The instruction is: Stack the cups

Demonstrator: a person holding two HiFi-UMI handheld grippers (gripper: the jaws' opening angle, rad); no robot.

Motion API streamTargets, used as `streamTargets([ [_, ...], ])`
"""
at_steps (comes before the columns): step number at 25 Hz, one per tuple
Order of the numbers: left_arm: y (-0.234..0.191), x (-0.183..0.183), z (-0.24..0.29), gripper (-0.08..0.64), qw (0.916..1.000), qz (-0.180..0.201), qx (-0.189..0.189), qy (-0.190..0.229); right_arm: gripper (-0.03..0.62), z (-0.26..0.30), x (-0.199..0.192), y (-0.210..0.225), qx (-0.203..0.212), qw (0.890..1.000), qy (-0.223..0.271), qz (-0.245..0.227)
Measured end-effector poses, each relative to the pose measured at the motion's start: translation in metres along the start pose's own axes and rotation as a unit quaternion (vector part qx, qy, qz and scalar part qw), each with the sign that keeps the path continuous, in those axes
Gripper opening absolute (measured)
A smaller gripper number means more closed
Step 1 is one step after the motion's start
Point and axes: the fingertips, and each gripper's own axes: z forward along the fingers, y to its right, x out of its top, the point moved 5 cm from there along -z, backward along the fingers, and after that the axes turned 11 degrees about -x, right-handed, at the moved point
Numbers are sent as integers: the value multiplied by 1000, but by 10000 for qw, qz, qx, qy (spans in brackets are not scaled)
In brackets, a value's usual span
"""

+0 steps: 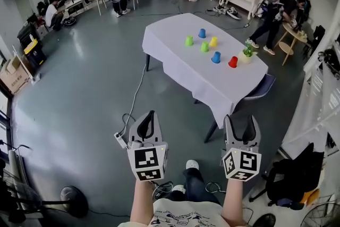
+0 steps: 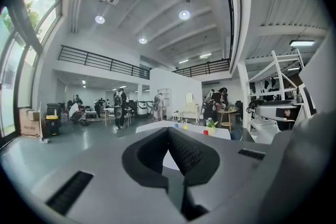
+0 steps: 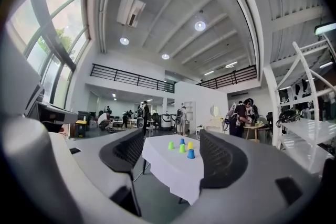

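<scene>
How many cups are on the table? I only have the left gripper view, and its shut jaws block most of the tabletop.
Observer: Head view shows six small plastic cups standing apart on the white-clothed table: two green cups, two blue cups, a yellow cup, a red cup. None stacked.
Operator: Is the right gripper open?
Observer: Yes; the right gripper shows jaws apart in its own view, nothing between them.
Operator: Are we at the table?
Observer: No; head view shows the left gripper and the right one over grey floor, short of the table.
</scene>
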Motion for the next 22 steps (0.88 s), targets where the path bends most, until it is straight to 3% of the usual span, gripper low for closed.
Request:
streamTargets([
  [8, -25, 0, 74, 14, 9999, -47, 132, -84, 350, 88, -11, -4, 58, 10000, -49, -49],
  [22, -77, 57, 303, 14, 9991, 78, 394, 99, 350, 345, 11, 13, 299, 9994, 168, -65],
])
